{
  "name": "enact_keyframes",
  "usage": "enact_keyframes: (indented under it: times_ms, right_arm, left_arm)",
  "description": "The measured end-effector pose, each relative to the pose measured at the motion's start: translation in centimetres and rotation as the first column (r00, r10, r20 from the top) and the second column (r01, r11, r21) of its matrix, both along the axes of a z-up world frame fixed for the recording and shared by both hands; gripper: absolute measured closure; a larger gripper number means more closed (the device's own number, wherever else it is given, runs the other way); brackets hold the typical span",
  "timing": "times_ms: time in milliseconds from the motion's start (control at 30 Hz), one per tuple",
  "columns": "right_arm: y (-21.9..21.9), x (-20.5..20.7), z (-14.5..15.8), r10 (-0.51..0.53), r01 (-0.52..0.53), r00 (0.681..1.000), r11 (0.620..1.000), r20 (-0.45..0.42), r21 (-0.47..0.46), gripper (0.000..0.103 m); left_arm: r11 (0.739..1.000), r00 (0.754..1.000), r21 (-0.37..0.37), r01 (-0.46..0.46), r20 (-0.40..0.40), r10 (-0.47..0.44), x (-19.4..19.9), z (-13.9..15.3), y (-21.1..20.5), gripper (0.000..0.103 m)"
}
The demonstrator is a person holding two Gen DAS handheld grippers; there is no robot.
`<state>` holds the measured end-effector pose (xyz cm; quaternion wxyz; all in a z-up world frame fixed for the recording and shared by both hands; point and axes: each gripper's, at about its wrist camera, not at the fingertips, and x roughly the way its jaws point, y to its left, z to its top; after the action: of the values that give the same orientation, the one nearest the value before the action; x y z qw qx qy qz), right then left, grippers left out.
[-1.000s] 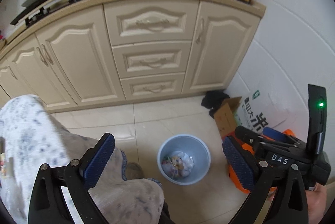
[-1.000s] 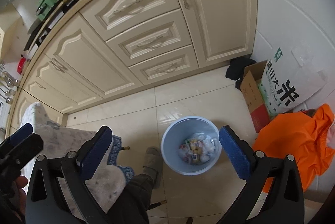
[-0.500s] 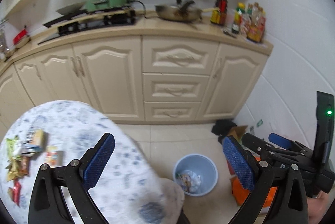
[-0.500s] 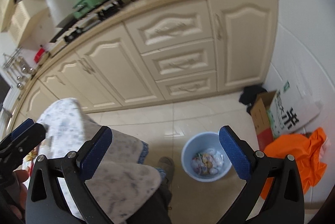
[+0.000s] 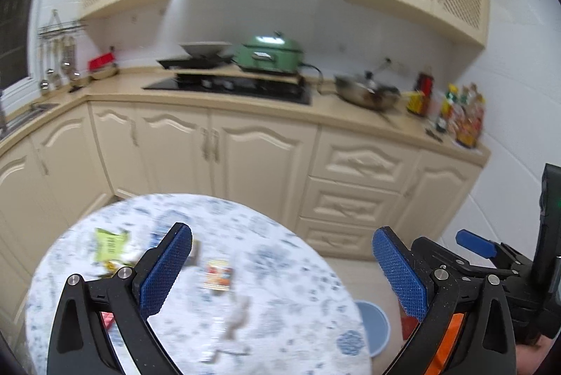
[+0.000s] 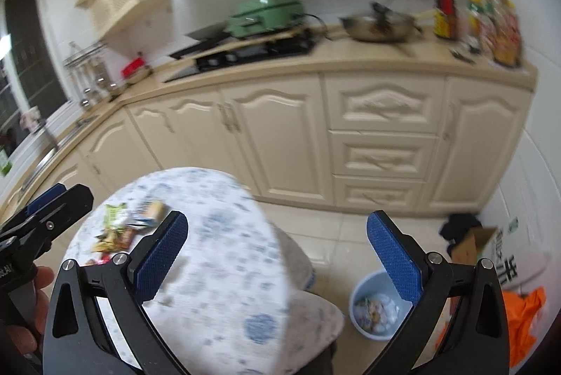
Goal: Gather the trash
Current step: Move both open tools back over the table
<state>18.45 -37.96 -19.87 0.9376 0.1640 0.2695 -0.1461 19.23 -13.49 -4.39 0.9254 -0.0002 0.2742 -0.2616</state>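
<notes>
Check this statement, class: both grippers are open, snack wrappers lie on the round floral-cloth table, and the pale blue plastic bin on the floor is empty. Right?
Not quite. The pale blue plastic bin is not empty: the right wrist view shows wrappers inside it. Both the left gripper and right gripper are open, and snack wrappers lie on the round floral-cloth table.

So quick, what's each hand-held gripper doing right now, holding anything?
Left hand-held gripper: open, holding nothing.
Right hand-held gripper: open, holding nothing.
</notes>
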Motion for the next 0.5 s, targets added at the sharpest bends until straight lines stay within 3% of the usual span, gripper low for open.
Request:
enact_keyframes:
  times_ms: [200,500]
  right_arm:
    - [4.7,1.8,2.3,0.097,-0.095,0.994,0.994,0.040,-0.053,0.000]
    - [11.6,3.0,3.9,0.249,-0.239,0.967,0.962,0.061,-0.130,0.000]
  left_arm:
    - [0.995,0.995,-0.030,-0.095,0.031,0.096,-2.6,0.6,4.8,0.001]
    - [0.968,0.967,-0.072,-0.239,0.070,0.244,-6.6,0.7,10.7,0.001]
